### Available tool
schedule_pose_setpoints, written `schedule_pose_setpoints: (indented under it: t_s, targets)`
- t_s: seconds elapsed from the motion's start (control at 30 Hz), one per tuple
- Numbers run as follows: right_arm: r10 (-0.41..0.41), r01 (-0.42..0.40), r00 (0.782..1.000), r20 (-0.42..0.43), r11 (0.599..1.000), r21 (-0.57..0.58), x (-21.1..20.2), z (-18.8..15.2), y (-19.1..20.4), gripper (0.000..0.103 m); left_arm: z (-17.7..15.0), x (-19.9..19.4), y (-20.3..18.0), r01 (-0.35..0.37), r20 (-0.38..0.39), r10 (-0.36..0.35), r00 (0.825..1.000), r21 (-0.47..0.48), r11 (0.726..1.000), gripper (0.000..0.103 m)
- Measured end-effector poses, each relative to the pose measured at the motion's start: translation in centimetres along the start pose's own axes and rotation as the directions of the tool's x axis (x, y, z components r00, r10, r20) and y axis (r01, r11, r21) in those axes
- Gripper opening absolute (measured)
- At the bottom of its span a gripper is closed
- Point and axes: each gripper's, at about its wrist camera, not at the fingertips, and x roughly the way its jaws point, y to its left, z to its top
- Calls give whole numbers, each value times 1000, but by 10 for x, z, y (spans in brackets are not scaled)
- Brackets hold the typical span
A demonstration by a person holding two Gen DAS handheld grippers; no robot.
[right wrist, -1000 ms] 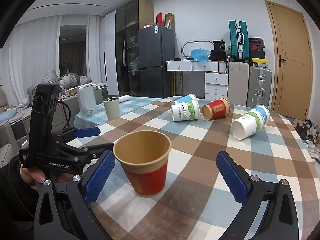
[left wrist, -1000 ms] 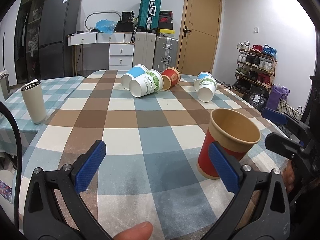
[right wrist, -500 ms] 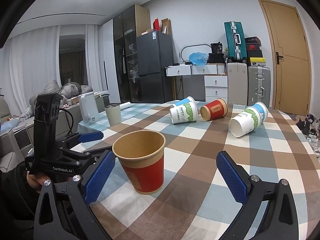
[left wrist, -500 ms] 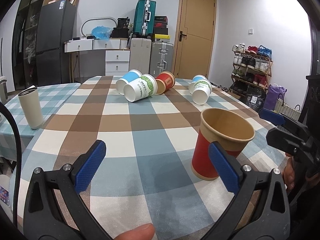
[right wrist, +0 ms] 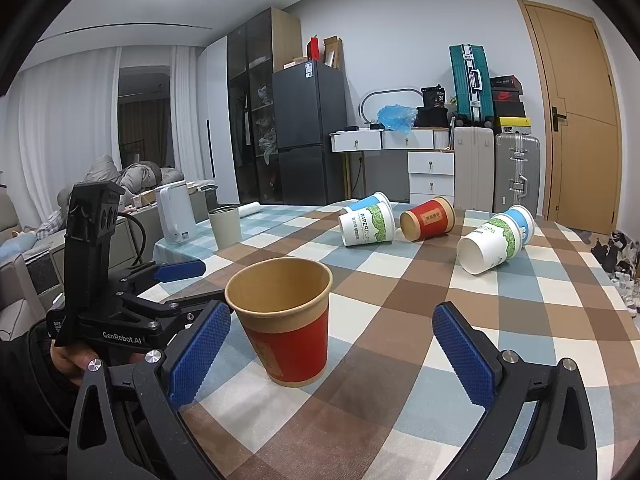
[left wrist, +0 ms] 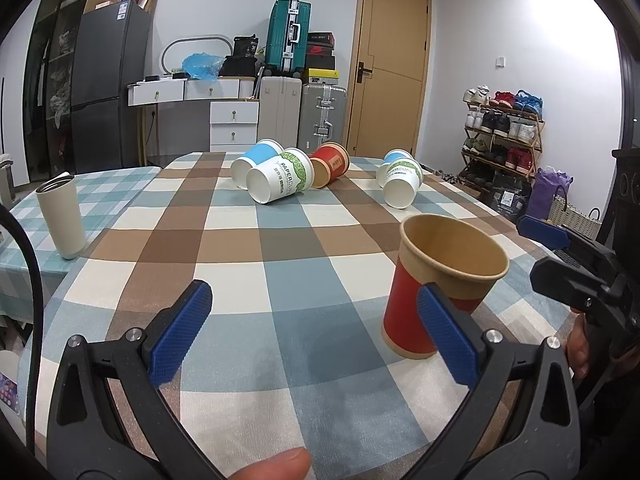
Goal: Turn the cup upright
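cup [right wrist: 286, 320] upright between wide right gripper [right wrist: 332, 344] pads; left gripper [left wrist: 316, 332] wide beside it

Left pad [left wrist: 448, 334] covers the cup's [left wrist: 404, 316] lower right wall; thumb [left wrist: 272, 462] cut off at bottom edge; blue cup [right wrist: 522, 220] mostly hidden behind the green-print cup [right wrist: 490, 244].

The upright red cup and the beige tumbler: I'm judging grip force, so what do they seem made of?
The upright red cup with the tan rim band looks like matte kraft paper, with a rolled lip. The beige cylindrical tumbler appears matte-coated, its rim looking metallic, probably steel.
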Motion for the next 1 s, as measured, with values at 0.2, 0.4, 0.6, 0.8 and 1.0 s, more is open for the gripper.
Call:
schedule_pose_setpoints:
  t_s: [0.2, 0.4, 0.6, 0.8, 1.0]
  targets:
    - [3, -3, 1000, -2, 1000, -5, 2, -1, 0, 103, 0, 0, 0, -1, 0, 1, 1000, 0, 1000, 102]
    - [3, -3, 1000, -2, 1000, -5, 2, -1, 1, 103, 0, 0, 0, -1, 0, 1, 1000, 1, 1000, 102]
    - [4, -4, 1000, -4, 1000, -8, 3, -1, 1, 103, 0, 0, 0, -1, 0, 1, 1000, 2, 1000, 102]
    - [4, -5, 1000, -7, 1000, -11, 4, -2, 1, 103, 0, 0, 0, -1, 1, 1, 1000, -1, 1000, 102]
    - [5, -6, 1000, -9, 1000, -15, 5, -3, 2, 103, -1, 0, -1, -1, 1, 1, 1000, 2, 1000, 102]
